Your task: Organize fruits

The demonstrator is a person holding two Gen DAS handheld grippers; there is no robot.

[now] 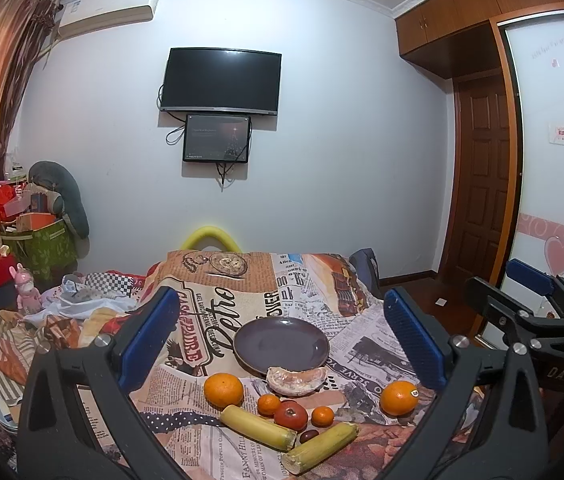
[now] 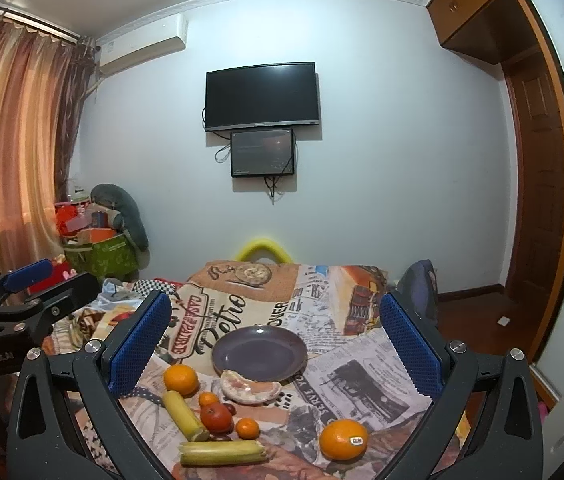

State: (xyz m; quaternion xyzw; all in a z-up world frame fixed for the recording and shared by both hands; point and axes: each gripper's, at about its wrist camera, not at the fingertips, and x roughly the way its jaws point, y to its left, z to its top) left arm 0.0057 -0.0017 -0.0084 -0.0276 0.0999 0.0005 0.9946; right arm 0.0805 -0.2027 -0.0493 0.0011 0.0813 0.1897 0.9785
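Note:
An empty purple plate (image 1: 281, 345) (image 2: 260, 353) sits on a newspaper-print cloth. In front of it lie a pomelo segment (image 1: 297, 380) (image 2: 250, 391), two big oranges (image 1: 223, 389) (image 1: 399, 398), two small mandarins (image 1: 269, 405) (image 1: 322, 416), a red tomato (image 1: 290, 415) (image 2: 215, 417), a dark date (image 1: 308, 435) and two yellow sugarcane pieces (image 1: 257, 427) (image 1: 320, 447). My left gripper (image 1: 282, 340) is open and empty above the fruit. My right gripper (image 2: 276, 344) is open and empty too; the stickered orange (image 2: 343, 439) lies near its right finger.
The cloth-covered table (image 1: 210, 304) drops off at the right to a wooden floor (image 1: 437, 300). Cluttered bedding and boxes (image 1: 42, 312) lie on the left. A yellow chair back (image 1: 210, 236) stands behind the table. A TV hangs on the far wall.

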